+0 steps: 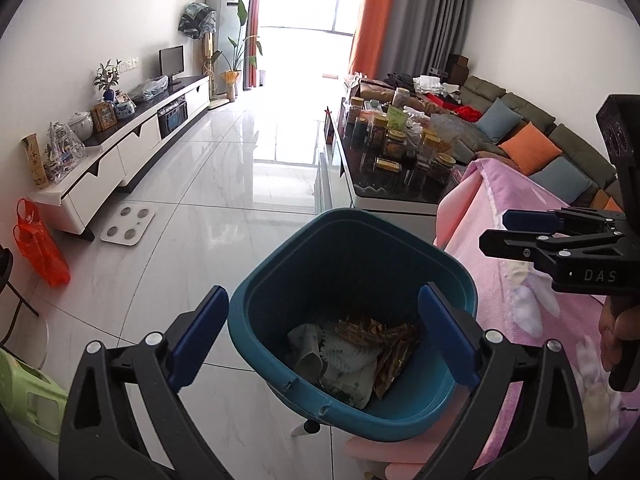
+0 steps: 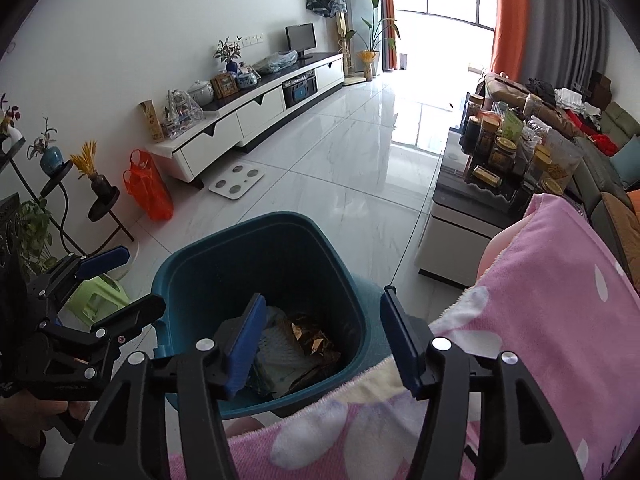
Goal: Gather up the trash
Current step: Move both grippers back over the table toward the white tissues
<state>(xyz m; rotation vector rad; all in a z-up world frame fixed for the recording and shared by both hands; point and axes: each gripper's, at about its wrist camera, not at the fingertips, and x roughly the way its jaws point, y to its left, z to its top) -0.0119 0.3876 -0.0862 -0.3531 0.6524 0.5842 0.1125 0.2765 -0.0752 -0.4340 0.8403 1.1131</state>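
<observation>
We hold both sets of jaws apart w/ nothing between: left gripper (image 1: pixel 322 338) wide, right gripper (image 2: pixel 324 344) narrower. Below them the teal bin (image 1: pixel 304 240) on the floor holds the trash (image 1: pixel 360 348), next to a pink blanket (image 2: pixel 560 300).

Both claws angled downward — left claw (image 1: pixel 320 336) wide, right claw (image 2: pixel 324 344) narrower (both empty)

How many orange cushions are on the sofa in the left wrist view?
1 clearly: an orange cushion between two blue-grey ones. An orange corner further along the sofa may be a second, mostly hidden behind the right gripper.
</observation>
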